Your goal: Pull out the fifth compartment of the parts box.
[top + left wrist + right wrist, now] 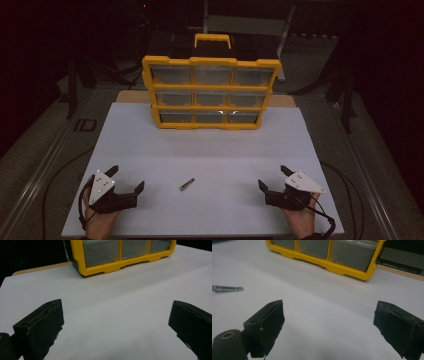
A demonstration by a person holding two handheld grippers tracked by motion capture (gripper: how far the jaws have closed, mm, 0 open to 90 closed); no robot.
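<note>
Resting at lower left of the high view, left tongs (127,178) sit on the white tabletop (210,150), jaws wide apart, holding nothing. Lower centre: small thin silvery metal piece (187,184) lies flat on the tabletop, between both tongs, apart from each; in the right gripper view it shows at the left edge (227,288). Upper centre: yellow plastic organizer with clear drawers (211,92) stands upright, well apart from the piece. Lower right: right tongs (272,176), jaws also wide apart, empty. Risk, judged: piece is thin and flat, so jaws could skid over it or flick it away if they close too high; closing at an angle could pinch only one end and drop it.
</note>
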